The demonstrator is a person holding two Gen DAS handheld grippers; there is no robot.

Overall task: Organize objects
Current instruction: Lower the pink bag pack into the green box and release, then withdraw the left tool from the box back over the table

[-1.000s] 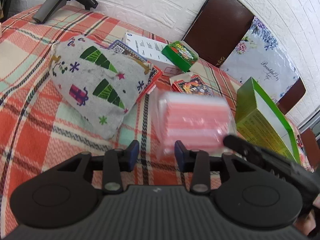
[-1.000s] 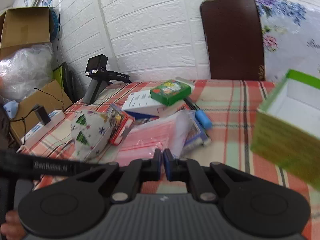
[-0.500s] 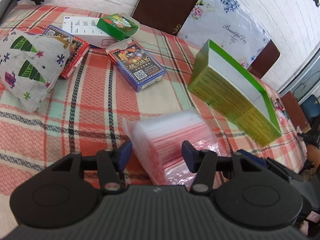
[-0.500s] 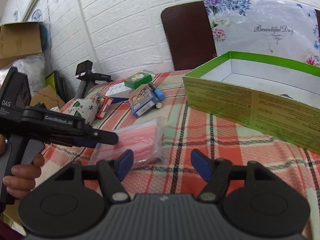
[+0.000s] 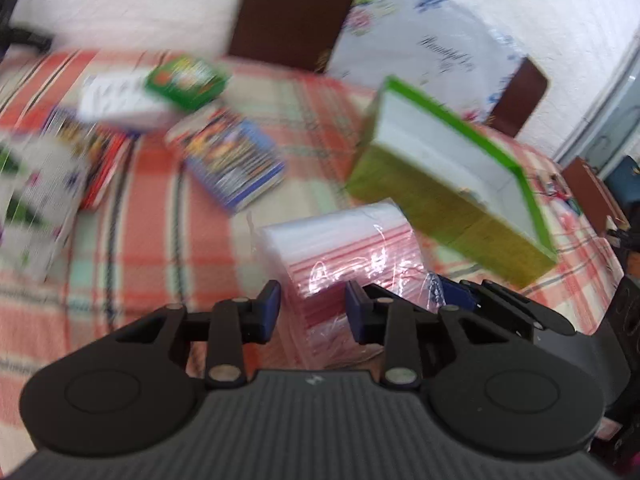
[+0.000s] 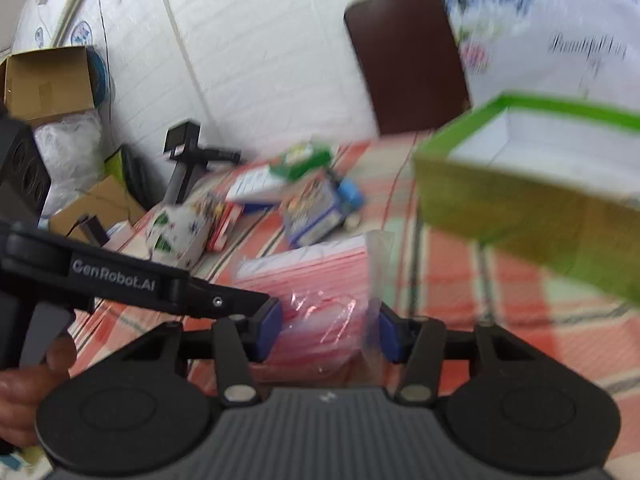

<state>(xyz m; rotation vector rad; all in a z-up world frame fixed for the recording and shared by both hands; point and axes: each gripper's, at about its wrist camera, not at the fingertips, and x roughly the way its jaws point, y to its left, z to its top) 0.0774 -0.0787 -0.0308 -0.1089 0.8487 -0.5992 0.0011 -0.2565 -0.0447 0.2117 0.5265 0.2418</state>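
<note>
Both tongs, left (image 5: 312,312) and right (image 6: 330,332), jaws just narrowing, pinch the clear pack of red-striped plastic bags (image 5: 344,252) above the plaid table (image 5: 152,216), the open green cardboard box (image 5: 452,176) at two o'clock unfilled, other items unsorted.

Two black handheld grippers, left gripper (image 5: 312,312) and right gripper (image 6: 327,332) with blue pads, ribbed grey housing, round side discs, silver screws, white "GenRobot.AI" lettering on one arm
</note>
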